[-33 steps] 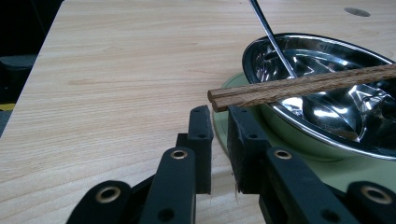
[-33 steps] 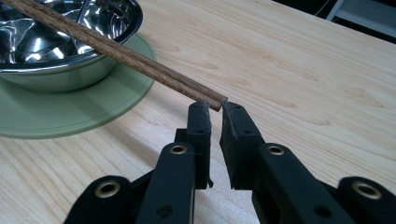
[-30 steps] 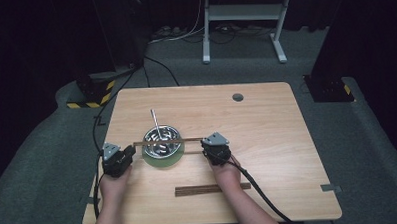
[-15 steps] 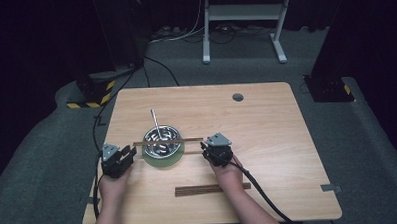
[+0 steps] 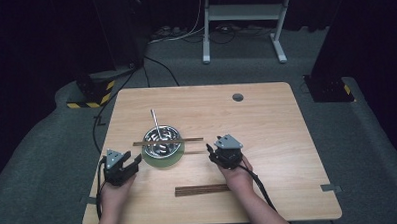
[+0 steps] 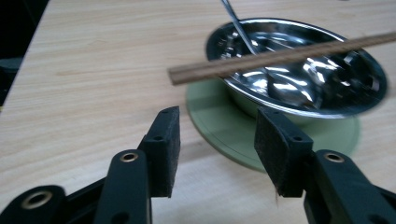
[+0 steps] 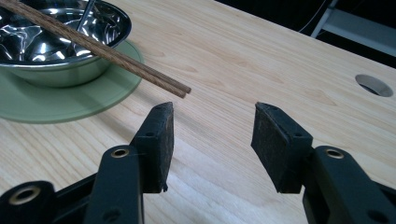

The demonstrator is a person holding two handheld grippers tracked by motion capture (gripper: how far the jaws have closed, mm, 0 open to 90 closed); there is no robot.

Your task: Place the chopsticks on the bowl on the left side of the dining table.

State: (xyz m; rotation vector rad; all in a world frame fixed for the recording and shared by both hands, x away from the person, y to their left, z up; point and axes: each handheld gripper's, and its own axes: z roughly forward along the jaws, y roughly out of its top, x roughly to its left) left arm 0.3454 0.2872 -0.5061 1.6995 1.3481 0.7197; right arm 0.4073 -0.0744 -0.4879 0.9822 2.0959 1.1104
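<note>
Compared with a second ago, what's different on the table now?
Both grippers have let go of the chopsticks they held across the steel bowl. The left gripper and right gripper have just opened their jaws and drawn back toward the person, with nothing between them. The chopsticks stay resting on the bowl's rim; the green plate, spoon and second chopstick pair are unchanged.
</note>
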